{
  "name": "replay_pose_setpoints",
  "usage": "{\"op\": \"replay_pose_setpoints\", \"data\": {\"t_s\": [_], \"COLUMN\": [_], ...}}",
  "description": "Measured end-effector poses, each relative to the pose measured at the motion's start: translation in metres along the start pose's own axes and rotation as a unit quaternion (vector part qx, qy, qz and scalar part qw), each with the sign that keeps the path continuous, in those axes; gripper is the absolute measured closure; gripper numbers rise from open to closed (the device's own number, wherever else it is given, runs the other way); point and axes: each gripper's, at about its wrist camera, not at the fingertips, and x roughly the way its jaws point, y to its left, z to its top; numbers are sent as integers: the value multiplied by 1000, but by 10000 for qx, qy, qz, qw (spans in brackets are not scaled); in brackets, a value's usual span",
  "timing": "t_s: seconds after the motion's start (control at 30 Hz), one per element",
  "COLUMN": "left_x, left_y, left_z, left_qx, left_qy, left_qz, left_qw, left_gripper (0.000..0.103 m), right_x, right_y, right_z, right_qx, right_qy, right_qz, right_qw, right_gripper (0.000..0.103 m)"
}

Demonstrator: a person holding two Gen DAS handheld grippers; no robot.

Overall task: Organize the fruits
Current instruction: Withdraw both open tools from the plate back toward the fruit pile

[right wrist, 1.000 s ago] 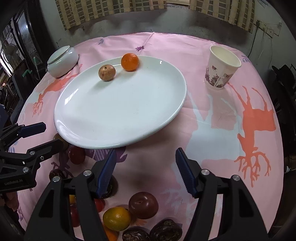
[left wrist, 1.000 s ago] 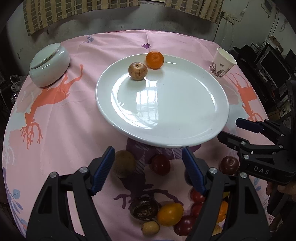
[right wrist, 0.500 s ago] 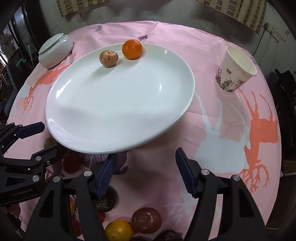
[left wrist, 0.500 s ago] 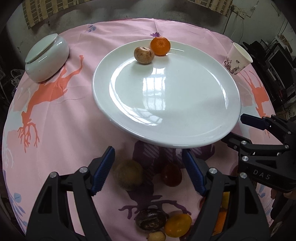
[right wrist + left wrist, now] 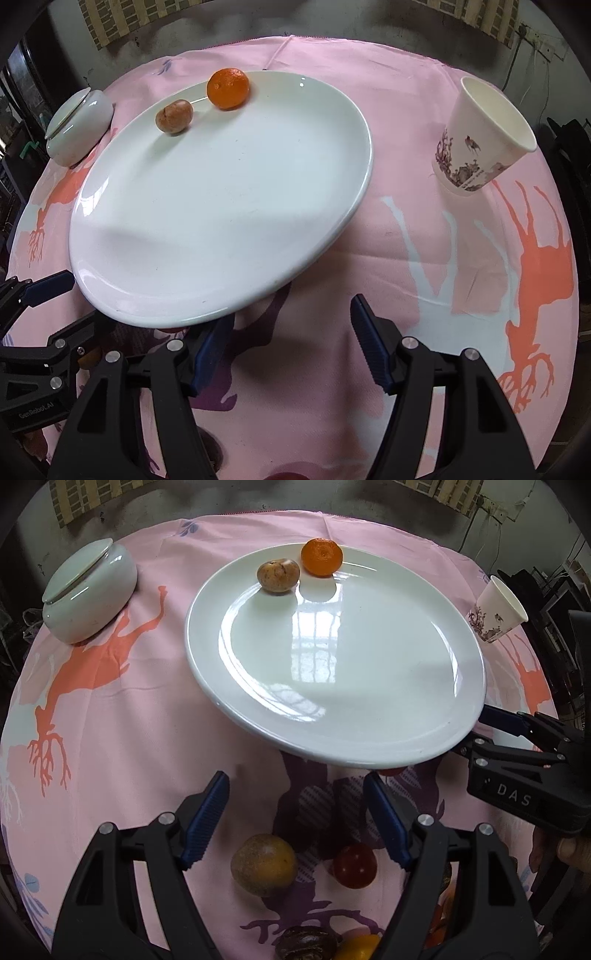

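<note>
A large white plate [image 5: 369, 686] carries an orange [image 5: 321, 556] and a brown fruit [image 5: 278, 575] at its far rim. My left gripper [image 5: 295, 812] hangs open and empty just short of the plate's near edge. Loose fruits lie under it on the cloth: a yellow-brown one [image 5: 263, 864], a red one [image 5: 355, 864] and a dark one [image 5: 308, 943]. In the right wrist view the plate [image 5: 221, 221] fills the left half. My right gripper [image 5: 291, 332] is open and empty over bare cloth beside the plate's near right edge. More fruit is hidden behind its fingers.
A lidded white bowl [image 5: 88, 594] stands at the far left. A paper cup [image 5: 480, 147] stands at the far right. The round table wears a pink cloth [image 5: 443, 258] with orange deer prints. Each gripper shows at the edge of the other's view.
Both grippers have moved forward and a little lower toward the plate, which now looks larger. The loose fruits have slid toward the bottom of both views. The jaws have kept their width.
</note>
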Motion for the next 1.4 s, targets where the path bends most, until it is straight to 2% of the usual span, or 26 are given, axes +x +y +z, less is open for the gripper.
{"op": "replay_pose_setpoints", "data": {"t_s": [0.17, 0.3, 0.4, 0.47, 0.53, 0.63, 0.7, 0.77, 0.83, 0.9, 1.0, 1.13, 1.2, 1.27, 1.3, 1.37, 1.4], "left_x": [8, 14, 18, 17, 16, 6, 0, -4, -9, -12, -15, -18, -20, -21, -22, -23, -23], "left_y": [-3, -10, -10, -7, -10, -17, -17, -16, -8, 1, 16, 29, 31, 31, 31, 29, 29], "left_z": [1, 10, 10, 5, -5, -24, -32, -36, -41, -43, -47, -52, -51, -50, -50, -51, -52], "left_qx": [-51, -17, -29, -71, 115, 332, 245, 175, 114, -55, -295, -410, -426, -370, -321, -249, -226], "left_qy": [33, 37, -12, 50, 152, 59, 29, 15, -25, -38, -1, 14, -18, -56, -87, -97, -95], "left_qz": [21, 4, -47, -202, -313, -402, -457, -404, -307, -294, -291, -265, -227, -164, -143, -137, -135], "left_qw": [10000, 10000, 10000, 9998, 9993, 9986, 9986, 9990, 9995, 9995, 9991, 9988, 9988, 9992, 9993, 9995, 9996], "left_gripper": [26, 27, 27, 27, 27, 26, 26, 26, 24, 24, 24, 24, 24, 24, 24, 24, 24], "right_x": [3, 17, 15, 10, 10, -3, -9, -15, -17, -8, 0, 13, 13, 9, 6, 0, -4], "right_y": [16, 22, 15, 14, 19, 27, 25, 20, 18, 26, 23, 25, 26, 29, 30, 39, 45], "right_z": [13, 8, 2, -3, -9, -24, -26, -23, -18, -14, -12, -6, -5, -7, -8, -12, -16], "right_qx": [-357, -456, -273, -323, -596, -1012, -969, -634, -499, -568, -512, -279, -390, -699, -892, -1262, -1470], "right_qy": [-54, 150, -16, -14, 192, 214, 175, 68, -34, 19, -217, -314, -310, -288, -200, 101, 146], "right_qz": [-91, 139, 427, 609, 739, 951, 1150, 1258, 1152, 802, 444, 457, 389, 565, 836, 1631, 1737], "right_qw": [9993, 9987, 9987, 9976, 9953, 9901, 9885, 9900, 9921, 9952, 9975, 9981, 9980, 9955, 9923, 9785, 9737], "right_gripper": [36, 36, 36, 36, 36, 36, 36, 36, 35, 35, 35, 35, 35, 35, 35, 35, 35]}}
